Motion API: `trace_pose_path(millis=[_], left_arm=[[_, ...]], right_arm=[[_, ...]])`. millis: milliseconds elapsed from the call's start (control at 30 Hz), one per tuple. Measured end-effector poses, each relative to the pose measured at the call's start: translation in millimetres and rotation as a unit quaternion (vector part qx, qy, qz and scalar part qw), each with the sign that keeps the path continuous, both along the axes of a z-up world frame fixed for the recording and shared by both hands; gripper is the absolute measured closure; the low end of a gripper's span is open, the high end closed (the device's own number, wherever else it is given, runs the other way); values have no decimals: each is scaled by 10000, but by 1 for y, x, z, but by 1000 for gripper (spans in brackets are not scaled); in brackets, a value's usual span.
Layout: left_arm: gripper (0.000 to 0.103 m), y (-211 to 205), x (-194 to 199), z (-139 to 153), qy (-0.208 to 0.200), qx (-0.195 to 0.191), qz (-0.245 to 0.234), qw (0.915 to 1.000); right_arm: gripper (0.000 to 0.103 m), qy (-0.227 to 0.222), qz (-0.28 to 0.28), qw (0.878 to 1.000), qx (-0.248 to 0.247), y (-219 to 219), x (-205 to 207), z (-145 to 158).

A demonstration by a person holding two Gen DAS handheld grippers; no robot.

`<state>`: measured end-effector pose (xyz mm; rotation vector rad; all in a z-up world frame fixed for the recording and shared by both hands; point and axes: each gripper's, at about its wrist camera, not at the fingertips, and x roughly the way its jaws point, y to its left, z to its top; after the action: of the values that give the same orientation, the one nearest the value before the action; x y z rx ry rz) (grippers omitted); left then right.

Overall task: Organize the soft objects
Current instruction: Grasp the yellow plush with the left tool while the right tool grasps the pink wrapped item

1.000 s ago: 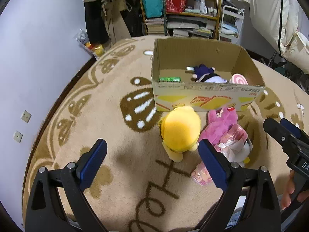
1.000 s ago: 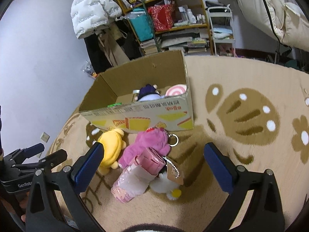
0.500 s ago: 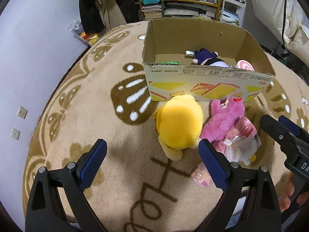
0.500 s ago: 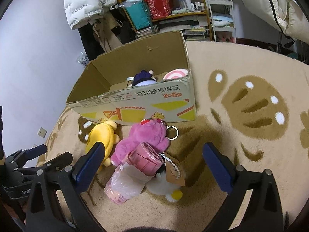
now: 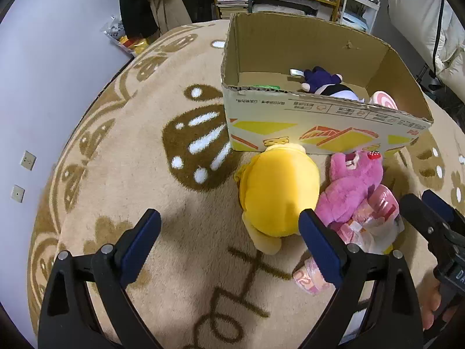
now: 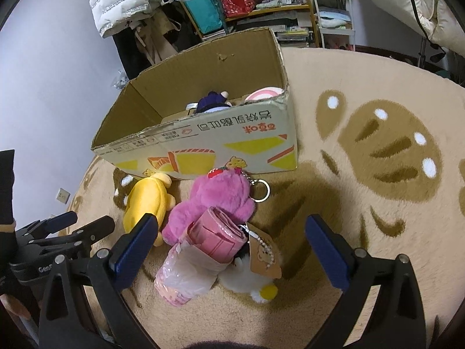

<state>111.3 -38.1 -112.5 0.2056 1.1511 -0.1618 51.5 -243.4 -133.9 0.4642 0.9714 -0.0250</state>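
On the beige patterned rug [image 5: 122, 174], an open cardboard box [image 5: 319, 133] stands with a dark purple plush [image 5: 322, 80] and a pink-and-white swirl item [image 5: 383, 101] already lying inside. Just in front of the box's printed wall lie the soft things outside it: a yellow plush [image 5: 276, 195] beside a pink plush [image 5: 354, 186], which has a metal key ring [image 6: 261, 190] at its head. Resting against the pink plush is a pink rolled pack in clear plastic [image 6: 203, 250], and a white plush with a paper tag [image 6: 252, 279] lies partly under that roll. The left gripper [image 5: 229, 232] hangs over the rug with its jaws spread wide and nothing between them, its right pad near the yellow plush. The right gripper [image 6: 229, 241] is likewise wide open and empty, above the pink roll
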Motion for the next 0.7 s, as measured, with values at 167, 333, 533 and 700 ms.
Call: trace_pose_path(millis=[167, 333, 533, 700], left_arm=[[8, -3, 5, -8, 44, -23, -35, 10000], [8, -8, 7, -15, 105, -26, -128, 9999], [8, -13, 10, -23, 156, -33, -228, 9996], [8, -18, 15, -33, 209, -40, -311, 9993]], right_arm=[[1, 28, -8, 10000, 77, 1, -1, -2], [17, 138, 120, 9997, 172, 4, 0, -7], [45, 202, 347, 9990, 200, 13, 4, -12], [47, 202, 471, 9985, 179, 17, 9, -16]])
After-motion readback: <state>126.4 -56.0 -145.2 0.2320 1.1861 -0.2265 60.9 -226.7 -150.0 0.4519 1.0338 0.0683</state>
